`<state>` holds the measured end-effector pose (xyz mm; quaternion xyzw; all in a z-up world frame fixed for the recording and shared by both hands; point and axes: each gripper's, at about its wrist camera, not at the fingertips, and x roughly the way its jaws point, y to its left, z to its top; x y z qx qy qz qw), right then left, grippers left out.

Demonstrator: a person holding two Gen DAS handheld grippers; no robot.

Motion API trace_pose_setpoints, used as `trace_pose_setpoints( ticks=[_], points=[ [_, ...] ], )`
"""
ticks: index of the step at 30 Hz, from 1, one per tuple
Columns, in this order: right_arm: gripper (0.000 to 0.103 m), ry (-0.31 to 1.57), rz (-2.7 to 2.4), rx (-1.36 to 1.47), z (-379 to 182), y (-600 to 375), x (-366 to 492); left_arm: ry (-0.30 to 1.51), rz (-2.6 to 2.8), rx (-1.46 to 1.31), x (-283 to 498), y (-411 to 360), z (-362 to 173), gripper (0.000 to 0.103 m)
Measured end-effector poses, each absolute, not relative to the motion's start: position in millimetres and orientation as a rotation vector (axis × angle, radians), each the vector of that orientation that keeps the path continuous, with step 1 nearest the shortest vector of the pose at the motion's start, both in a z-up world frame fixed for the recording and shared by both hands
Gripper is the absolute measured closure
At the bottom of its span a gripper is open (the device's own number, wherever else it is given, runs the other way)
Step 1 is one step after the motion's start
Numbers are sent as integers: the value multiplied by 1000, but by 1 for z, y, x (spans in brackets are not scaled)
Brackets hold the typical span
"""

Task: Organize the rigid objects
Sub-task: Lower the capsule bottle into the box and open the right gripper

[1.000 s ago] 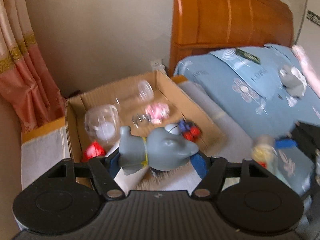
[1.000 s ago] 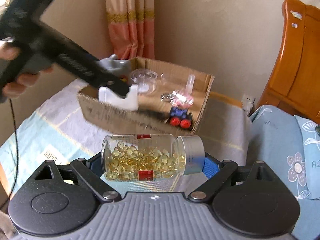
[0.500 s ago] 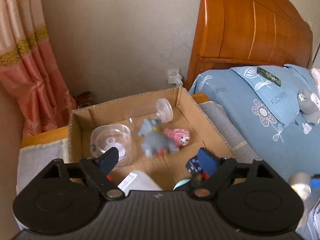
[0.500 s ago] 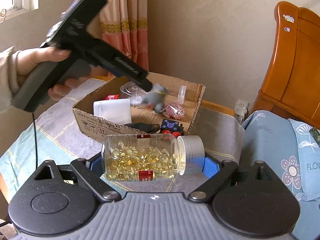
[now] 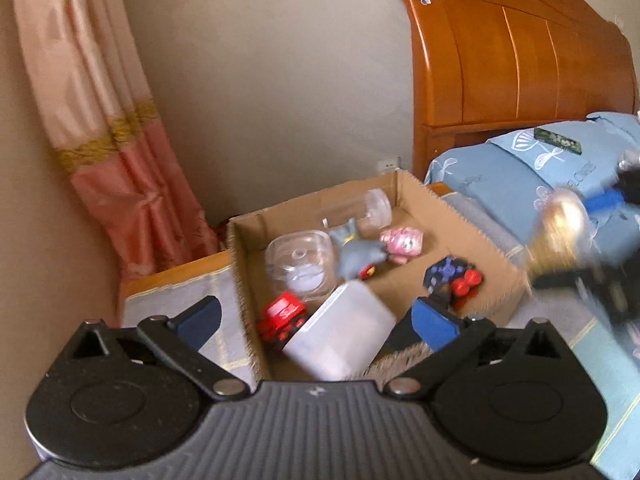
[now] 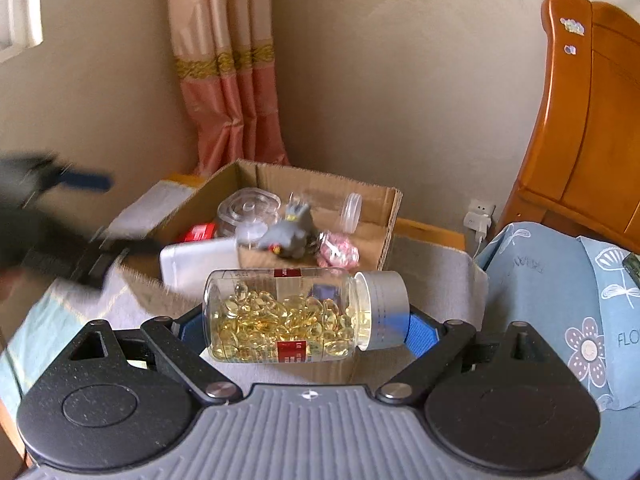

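Right wrist view: capsule bottle (image 6: pixel 298 314) lies sideways between the 2 blue pads, grey cap to the right, yellow softgels inside.
Bottle position: in the air in front of the cardboard box (image 6: pixel 386 224), at its near wall.
Right gripper (image 6: pixel 298 332): pinching the bottle, pads pressed on base and cap.
Box contents: grey toy animal (image 5: pixel 356 254) in the middle, pink toy (image 5: pixel 402 240) touching it on the right, clear round container (image 5: pixel 300 260) on its left, clear tube (image 5: pixel 370 210) at the back wall, red toy car (image 5: pixel 282 316) near the front left, blue-and-red toy (image 5: pixel 454 276) front right, white plastic tub (image 5: pixel 340 332) leaning at the front.
In the way: tub and near box wall sit right behind the bottle.
Left gripper (image 5: pixel 316 320): fingers spread wide, holding nothing, over the near edge of the box; blurred in the right wrist view.
Around: pink curtain (image 6: pixel 232 76), wooden headboard (image 5: pixel 516 56), blue bedding (image 5: pixel 520 184).
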<state>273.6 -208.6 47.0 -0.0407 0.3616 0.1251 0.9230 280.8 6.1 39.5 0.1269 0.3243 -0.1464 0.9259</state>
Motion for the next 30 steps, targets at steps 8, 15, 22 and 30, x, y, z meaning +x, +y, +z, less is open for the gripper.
trace_pose_setpoints(
  ticks=[8, 15, 22, 30],
  points=[
    [7, 785, 245, -82, 52, -193, 328, 623, -275, 220, 231, 33, 38, 2],
    [7, 851, 249, -115, 42, -169, 366, 602, -217, 174, 210, 45, 35, 2],
    [0, 866, 238, -116, 32, -160, 384, 587, -177, 149, 196, 47, 29, 2],
    [0, 866, 228, -137, 40, -153, 368, 563, -161, 122, 191, 50, 32, 2]
  ],
)
